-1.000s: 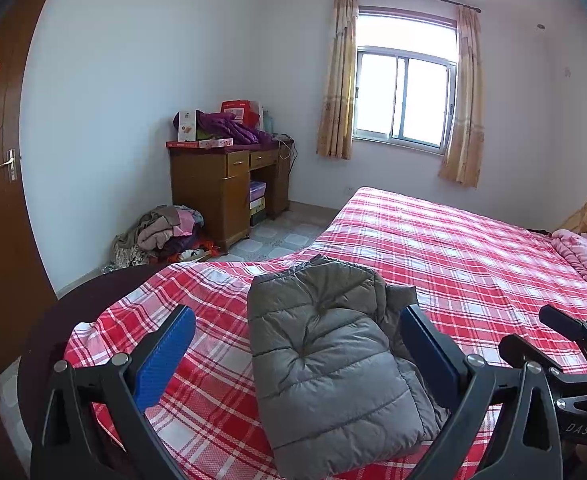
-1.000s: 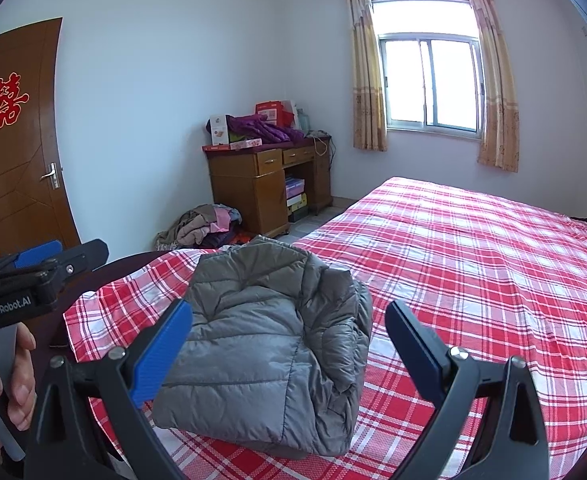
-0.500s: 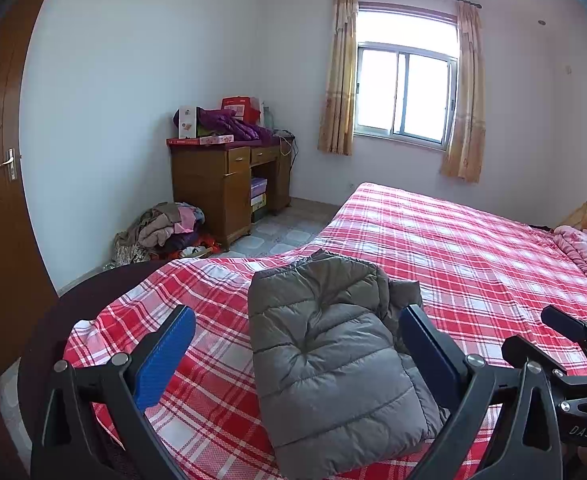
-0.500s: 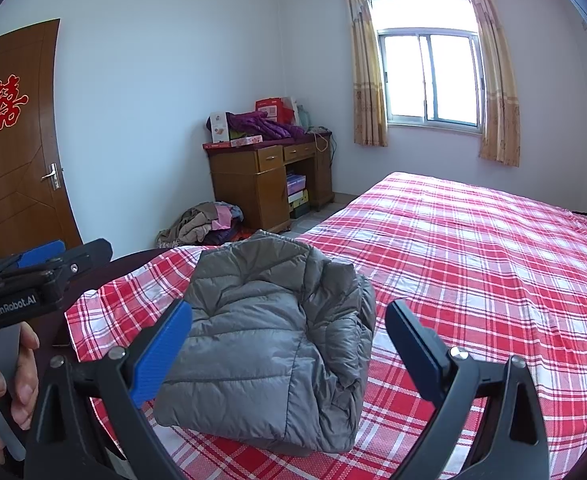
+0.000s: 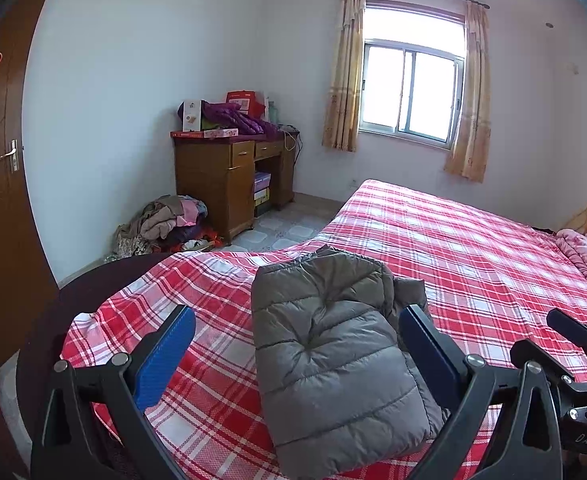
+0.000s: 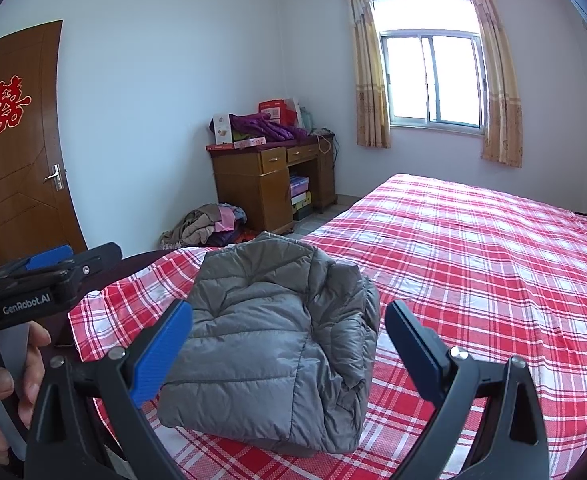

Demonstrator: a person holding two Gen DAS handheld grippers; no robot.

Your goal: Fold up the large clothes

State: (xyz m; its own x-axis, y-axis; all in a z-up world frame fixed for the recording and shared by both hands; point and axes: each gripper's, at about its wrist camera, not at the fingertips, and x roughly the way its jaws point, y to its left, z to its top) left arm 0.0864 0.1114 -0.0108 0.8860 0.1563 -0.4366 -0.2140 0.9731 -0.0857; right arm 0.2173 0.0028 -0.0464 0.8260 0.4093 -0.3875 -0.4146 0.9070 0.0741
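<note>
A grey quilted jacket (image 5: 333, 364) is found lying on the red plaid bedspread (image 5: 473, 248), near the foot corner of the bed. It is seen folded into a compact, roughly rectangular bundle, with layers stacked and a bulkier, bunched edge on its right side (image 6: 353, 332). No sleeve or hem is observed trailing loose, though the underside cannot be inspected.

The left hand-held gripper (image 5: 293, 356) is held above and short of the bundle, its blue-padded jaws spread wide with nothing between them. The right hand-held gripper (image 6: 289, 348) is likewise held with jaws wide apart and empty, clear of the fabric. The person's left hand (image 6: 1, 392) is seen wrapped around the left handle in the right wrist view.

Folding of this garment is judged essentially complete; at most, the bunched right edge might be tidied. A heap of unsorted clothes (image 5: 165, 224) is noted on the floor beside the wooden table (image 5: 221, 176), and a purple garment (image 6: 265, 126) lies on top of it. Whether these remain to be folded cannot be determined.
</note>
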